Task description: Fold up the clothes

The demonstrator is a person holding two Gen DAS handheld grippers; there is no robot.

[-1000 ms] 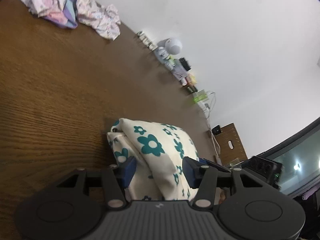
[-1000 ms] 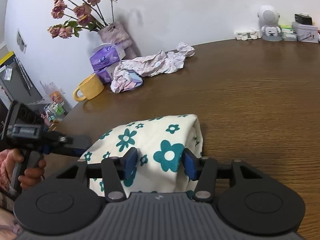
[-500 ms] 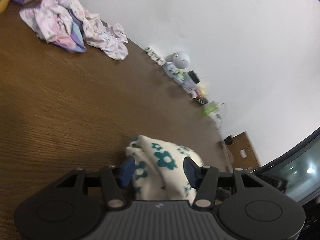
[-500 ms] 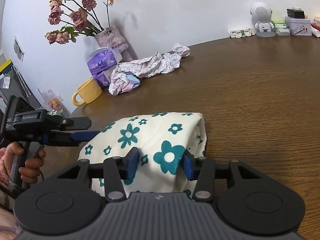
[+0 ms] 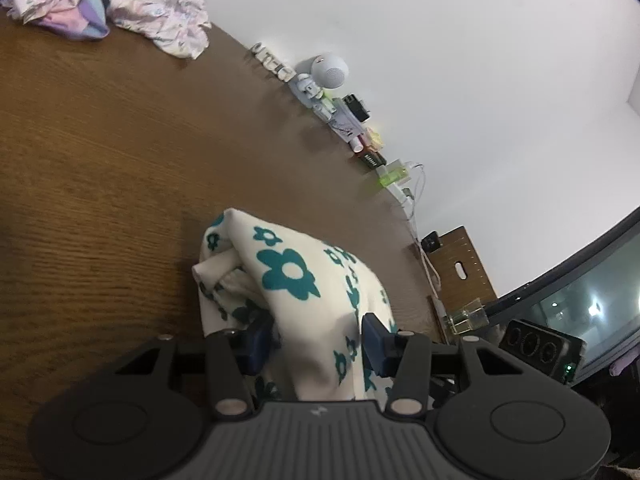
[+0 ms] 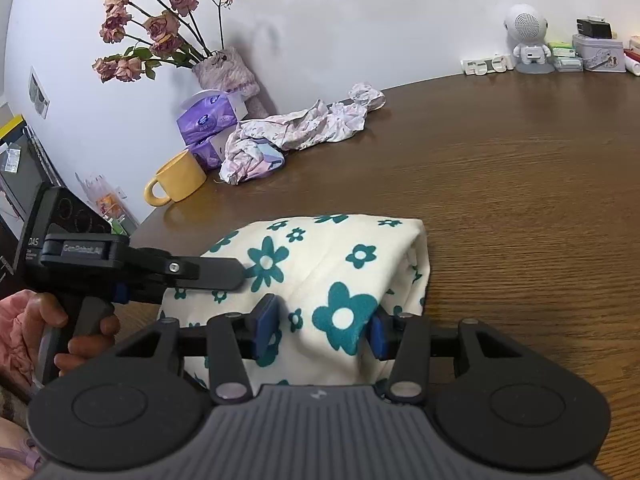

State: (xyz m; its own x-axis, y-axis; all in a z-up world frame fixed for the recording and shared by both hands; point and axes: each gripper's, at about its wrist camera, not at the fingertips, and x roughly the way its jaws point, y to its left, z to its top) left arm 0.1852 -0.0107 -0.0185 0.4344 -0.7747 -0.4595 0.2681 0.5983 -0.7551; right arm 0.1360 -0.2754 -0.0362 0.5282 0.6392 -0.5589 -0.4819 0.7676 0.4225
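Observation:
A cream garment with teal flowers [image 6: 340, 248] lies folded into a thick bundle on the brown wooden table [image 6: 520, 160]. My right gripper [image 6: 320, 326] is shut on its near right part, and the blue pads dent the cloth on both sides. My left gripper [image 5: 316, 340] holds the bundle's left end [image 5: 288, 272]; its jaws are closing, with cloth filling the gap between the pads. In the right wrist view the left gripper [image 6: 224, 270] reaches over the bundle's top left, held by a person's hand [image 6: 80, 332].
A crumpled pink garment [image 6: 304, 128] lies far back on the table, also seen in the left wrist view [image 5: 108, 4]. A yellow mug [image 6: 180, 178], purple tissue packs [image 6: 208, 120] and a vase of dried roses [image 6: 224, 72] stand back left. A white speaker figure [image 6: 528, 36] and small boxes line the wall.
The left gripper has slid rightwards along the bundle, from its left edge to over its top. More cloth now fills its jaws. The right gripper has kept still.

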